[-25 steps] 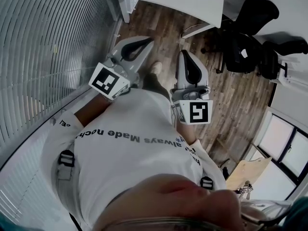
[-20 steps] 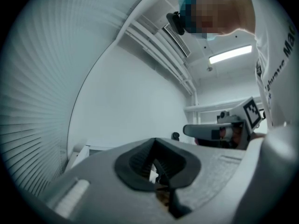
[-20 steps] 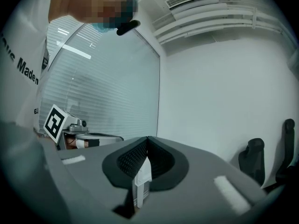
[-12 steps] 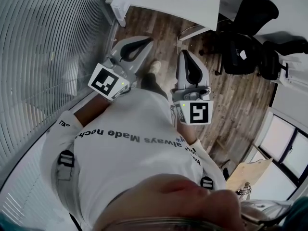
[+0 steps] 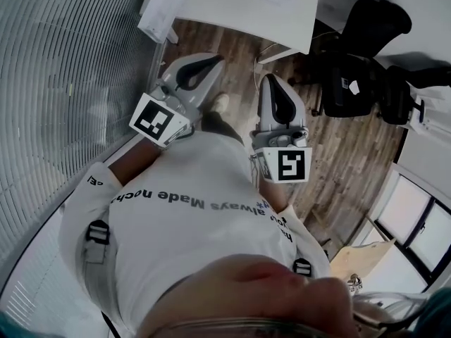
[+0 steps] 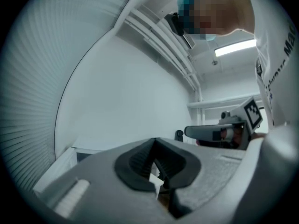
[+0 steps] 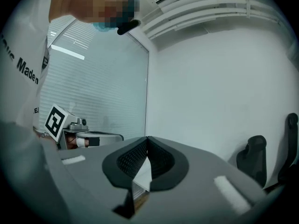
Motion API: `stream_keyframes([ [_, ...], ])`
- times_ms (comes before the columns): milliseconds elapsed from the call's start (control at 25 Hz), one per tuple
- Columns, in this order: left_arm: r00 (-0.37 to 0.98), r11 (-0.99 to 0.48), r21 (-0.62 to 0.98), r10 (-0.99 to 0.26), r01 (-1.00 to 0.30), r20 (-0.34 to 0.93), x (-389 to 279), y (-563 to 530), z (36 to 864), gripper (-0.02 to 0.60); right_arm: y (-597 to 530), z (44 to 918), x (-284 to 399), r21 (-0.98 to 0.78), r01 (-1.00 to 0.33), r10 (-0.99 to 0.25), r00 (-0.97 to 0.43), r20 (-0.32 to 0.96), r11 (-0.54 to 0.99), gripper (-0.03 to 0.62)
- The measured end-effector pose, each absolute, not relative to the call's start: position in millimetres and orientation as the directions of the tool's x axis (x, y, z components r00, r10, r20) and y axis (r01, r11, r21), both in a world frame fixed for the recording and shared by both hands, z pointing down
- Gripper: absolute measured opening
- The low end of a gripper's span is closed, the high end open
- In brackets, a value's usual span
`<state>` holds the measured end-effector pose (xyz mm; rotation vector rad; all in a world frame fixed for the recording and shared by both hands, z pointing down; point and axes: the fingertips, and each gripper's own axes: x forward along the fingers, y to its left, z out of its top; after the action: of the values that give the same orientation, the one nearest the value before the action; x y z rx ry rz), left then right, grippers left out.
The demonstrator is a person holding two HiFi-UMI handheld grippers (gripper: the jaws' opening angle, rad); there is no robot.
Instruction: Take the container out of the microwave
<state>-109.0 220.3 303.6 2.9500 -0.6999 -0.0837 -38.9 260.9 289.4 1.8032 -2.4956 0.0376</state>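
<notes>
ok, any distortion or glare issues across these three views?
Head view: heavy fisheye, the blinds bow into arcs; light even, no glare. Left gripper view: black vignette corners, ceiling light blown out, left gripper soft up close. Right gripper view: same vignette, right gripper soft.

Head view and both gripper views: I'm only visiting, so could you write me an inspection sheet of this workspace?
Surface: wood floor; white desk ahead.
Job's things: nothing seen.
Clutter: pale board at lower right.
Grippers: left gripper and right gripper held out at the person's waist, fingers shut, nothing between them.
Cables: a thin cord seems to hang by the desk's corner.
Surroundings: blinds on the left, black chairs on the right, window.
</notes>
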Motion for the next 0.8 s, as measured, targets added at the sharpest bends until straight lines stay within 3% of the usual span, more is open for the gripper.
stream_keyframes([
  [480, 0.883, -0.879, 0.102, -0.469, -0.465, -0.02, -22.6, 178.9, 301.0, 0.005, 216.0, 289.8, 59.0, 0.02, -0.951, -0.95, -0.309, 0.049, 0.31, 0.002],
  [800, 0.875, -0.871, 0.103, -0.484, -0.48, -0.014, 14.1, 167.9, 303.9, 0.005, 206.3, 288.3, 89.7, 0.011, -0.943, -0.943, -0.331, 0.044, 0.332, 0.002],
])
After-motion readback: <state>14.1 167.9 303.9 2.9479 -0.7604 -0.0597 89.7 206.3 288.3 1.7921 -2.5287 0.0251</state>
